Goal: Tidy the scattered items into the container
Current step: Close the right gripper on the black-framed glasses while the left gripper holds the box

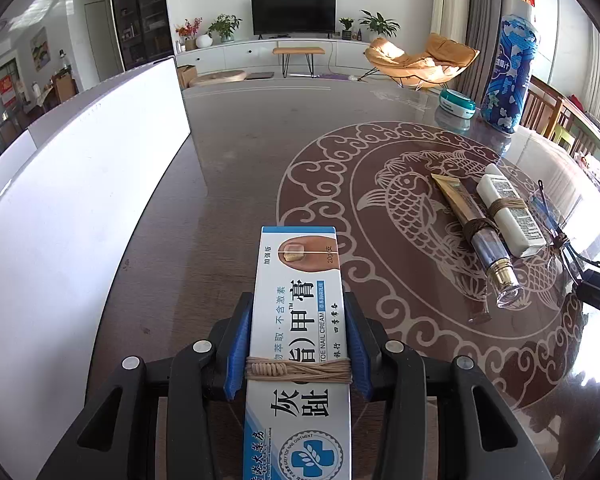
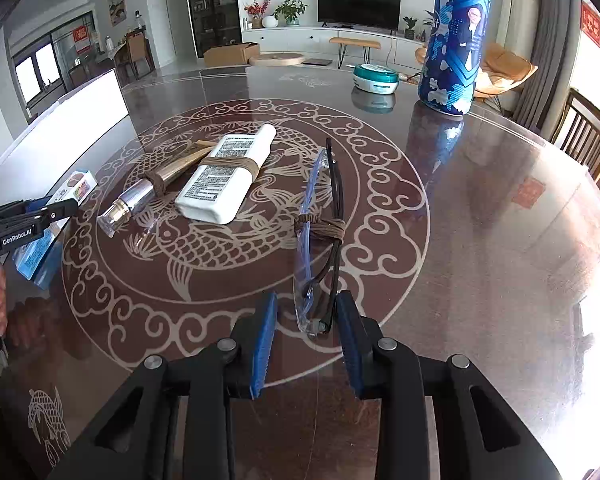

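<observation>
My left gripper (image 1: 298, 340) is shut on a white and blue nail cream box (image 1: 300, 320) bound with string, held just above the table; the box also shows in the right wrist view (image 2: 56, 216). The white container (image 1: 80, 184) stands to its left, its wall close by. My right gripper (image 2: 306, 336) is open, its blue pads either side of the near end of folded glasses (image 2: 320, 236) tied with brown cord. A gold tube with clear cap (image 2: 148, 192) and a white bottle (image 2: 224, 176) lie at the table's middle.
A tall blue patterned can (image 2: 456, 36) and a teal and white round box (image 2: 374, 76) stand at the far side of the round table (image 2: 480, 240). Chairs sit beyond the right edge.
</observation>
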`<state>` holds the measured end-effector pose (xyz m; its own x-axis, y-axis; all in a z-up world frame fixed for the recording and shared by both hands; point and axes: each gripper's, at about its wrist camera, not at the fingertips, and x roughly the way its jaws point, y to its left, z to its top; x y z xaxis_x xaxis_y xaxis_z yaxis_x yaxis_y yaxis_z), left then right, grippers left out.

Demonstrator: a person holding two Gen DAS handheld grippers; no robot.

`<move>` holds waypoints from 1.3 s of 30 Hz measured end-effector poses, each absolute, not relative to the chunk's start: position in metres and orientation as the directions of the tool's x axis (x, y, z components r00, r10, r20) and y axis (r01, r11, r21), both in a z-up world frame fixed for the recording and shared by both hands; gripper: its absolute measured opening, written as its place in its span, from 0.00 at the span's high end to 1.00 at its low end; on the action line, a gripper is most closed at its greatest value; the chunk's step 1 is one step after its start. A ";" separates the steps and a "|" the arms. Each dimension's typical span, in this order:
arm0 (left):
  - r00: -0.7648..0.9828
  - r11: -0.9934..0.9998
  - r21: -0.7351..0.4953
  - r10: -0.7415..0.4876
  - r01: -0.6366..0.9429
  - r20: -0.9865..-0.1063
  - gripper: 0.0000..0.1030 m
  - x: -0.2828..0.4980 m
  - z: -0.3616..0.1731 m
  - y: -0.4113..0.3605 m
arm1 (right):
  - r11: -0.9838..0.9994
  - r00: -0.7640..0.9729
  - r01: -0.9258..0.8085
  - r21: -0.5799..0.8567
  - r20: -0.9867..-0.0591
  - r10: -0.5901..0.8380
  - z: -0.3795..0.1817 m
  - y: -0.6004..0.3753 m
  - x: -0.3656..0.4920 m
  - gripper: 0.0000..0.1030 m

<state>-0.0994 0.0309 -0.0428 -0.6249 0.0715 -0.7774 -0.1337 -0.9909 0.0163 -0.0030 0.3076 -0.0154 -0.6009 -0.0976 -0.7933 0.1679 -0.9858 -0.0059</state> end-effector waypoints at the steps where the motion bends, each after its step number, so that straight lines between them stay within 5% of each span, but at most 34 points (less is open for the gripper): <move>1: -0.625 -0.991 0.016 0.071 -0.134 -0.777 0.57 -0.099 -0.043 0.031 | -0.987 -0.610 0.163 -0.009 -0.787 -0.093 -0.016 0.309 0.002 0.69; 4: -0.625 -0.991 0.016 0.071 -0.134 -0.777 0.57 -0.099 -0.043 0.031 | -0.988 -0.615 0.149 0.026 -0.780 -0.114 -0.017 0.317 0.000 0.54; 6: -0.625 -0.991 0.016 0.071 -0.134 -0.777 0.57 -0.099 -0.043 0.031 | -0.989 -0.605 0.146 0.036 -0.788 -0.118 -0.018 0.318 -0.007 0.32; 11: -0.625 -0.991 0.017 0.069 -0.131 -0.777 0.56 -0.099 -0.043 0.031 | -0.986 -0.601 0.163 -0.036 -0.796 -0.071 -0.021 0.304 -0.017 0.15; 13: -0.625 -0.994 0.031 0.044 -0.108 -0.779 0.45 -0.100 -0.043 0.030 | -0.988 -0.598 0.152 -0.040 -0.799 -0.060 -0.022 0.304 -0.019 0.11; 15: -0.614 -0.995 0.028 0.038 -0.097 -0.788 0.23 -0.103 -0.045 0.028 | -0.990 -0.589 0.136 -0.033 -0.806 -0.054 -0.024 0.308 -0.020 0.03; 25: -0.600 -0.995 0.016 0.044 -0.094 -0.799 0.12 -0.105 -0.047 0.028 | -0.991 -0.598 0.119 -0.064 -0.801 -0.020 -0.023 0.307 -0.018 0.01; 28: -0.587 -0.995 0.012 0.048 -0.098 -0.808 0.01 -0.105 -0.049 0.028 | -0.990 -0.604 0.113 -0.081 -0.797 -0.004 -0.023 0.306 -0.018 0.01; 39: -0.584 -0.995 0.008 0.051 -0.099 -0.810 0.00 -0.104 -0.050 0.028 | -0.996 -0.594 0.079 -0.031 -0.804 -0.022 -0.024 0.317 -0.020 0.01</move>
